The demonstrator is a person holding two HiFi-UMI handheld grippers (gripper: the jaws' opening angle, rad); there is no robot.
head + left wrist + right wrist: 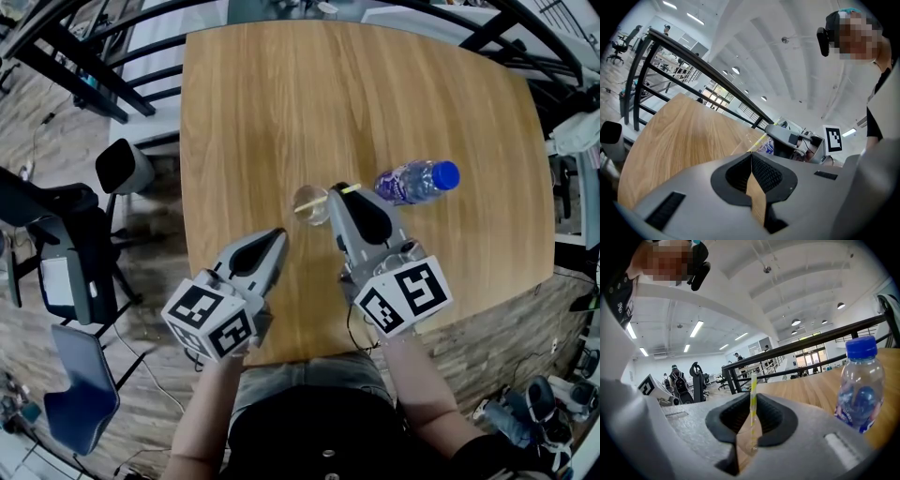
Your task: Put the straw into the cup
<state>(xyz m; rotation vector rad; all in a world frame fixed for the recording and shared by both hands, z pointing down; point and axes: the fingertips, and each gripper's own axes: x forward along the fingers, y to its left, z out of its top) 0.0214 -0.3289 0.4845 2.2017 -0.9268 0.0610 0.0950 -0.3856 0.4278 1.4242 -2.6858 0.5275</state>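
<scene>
- Right gripper (752, 401): jaws closed on the straw (753, 390). The thin yellow tube runs up between the pads and sticks out past their tips. Gripped near the middle, presumably so that a free length can lead into the cup.
- Head view: the tip of the right gripper sits just beside the cup (311, 203), a clear one standing on the desk (281, 103). One short end of the straw shows over the tip. A pale yellow streak lies across the cup mouth (likely the straw's other end, at or just inside the rim; I cannot tell how deep).
- Left gripper (751, 157): jaws together with nothing between the pads. It hangs near the cup on the person's left but apart from it, so it is not steadying the cup. Judged to be on standby in case the cup tips.
- Water bottle (860, 385), blue cap, stands on the desk just beyond the right gripper, clear of the cup. It plays no part in this step.
- Judgement: the task is at the insertion stage. The cup is light and unheld, so a sideways push from the straw or the jaws could slide or topple it.
- Next move likely needs the straw let go only once its lower end is well inside the rim.
</scene>
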